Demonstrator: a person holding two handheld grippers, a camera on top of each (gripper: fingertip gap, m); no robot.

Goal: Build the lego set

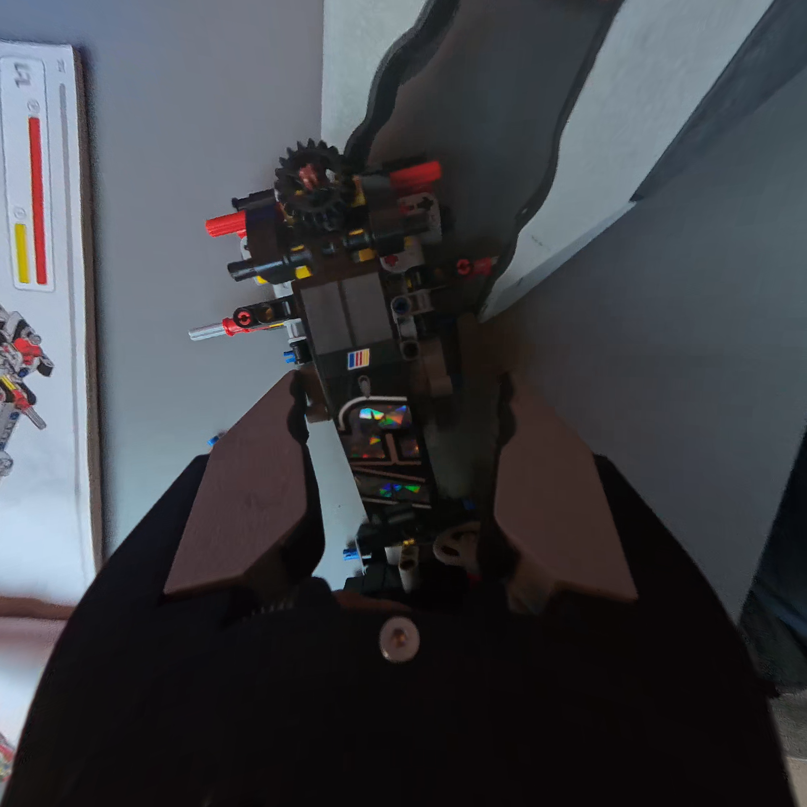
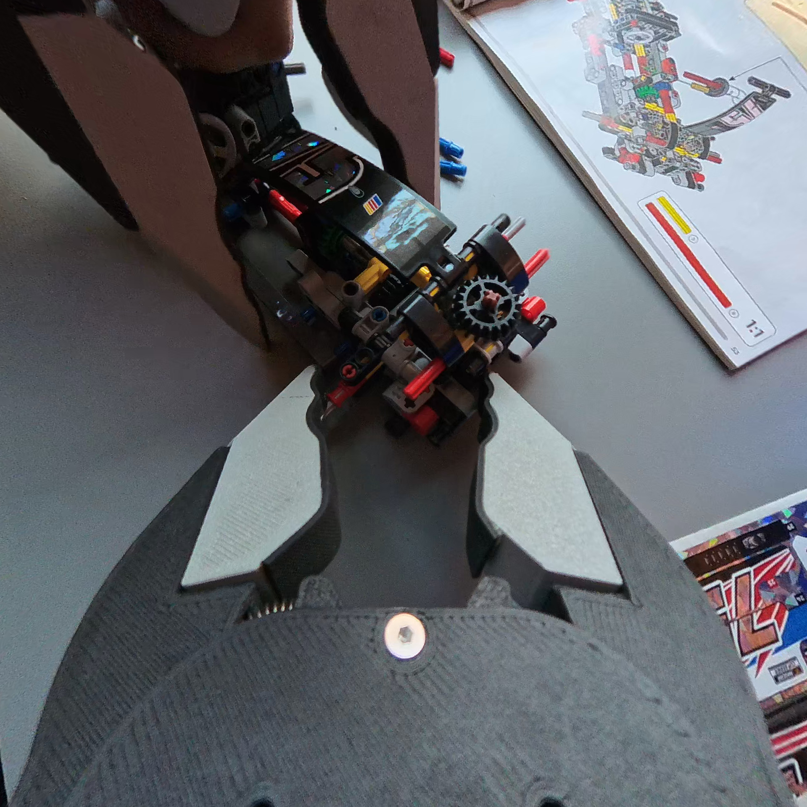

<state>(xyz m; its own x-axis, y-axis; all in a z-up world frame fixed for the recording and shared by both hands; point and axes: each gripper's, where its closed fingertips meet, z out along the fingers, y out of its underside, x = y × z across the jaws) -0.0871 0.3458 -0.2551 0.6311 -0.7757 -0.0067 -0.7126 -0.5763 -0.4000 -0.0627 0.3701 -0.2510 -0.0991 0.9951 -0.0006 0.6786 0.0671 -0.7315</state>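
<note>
A black brick-built car model (image 1: 349, 314) with a black gear (image 1: 312, 179), red pins and shiny stickers lies on the grey table. My left gripper (image 1: 399, 393) is open. Its brown fingers (image 2: 144, 166) straddle the model's rear half, and a gap shows beside the right one. My right gripper (image 2: 400, 382) is shut on the gear end of the model (image 2: 393, 244). Its grey fingertips (image 2: 301, 393) press on a red pin on one side and a black part on the other. The gear (image 2: 487, 308) sits just beyond them. The right gripper's fingers (image 1: 567, 153) also show in the left wrist view.
An open instruction booklet (image 2: 655, 153) lies right of the model; it also shows in the left wrist view (image 1: 39, 262). A colourful sticker sheet (image 2: 760, 589) lies at the right edge. Two loose blue pins (image 2: 452, 159) and a red pin (image 2: 446, 56) lie beside the left gripper.
</note>
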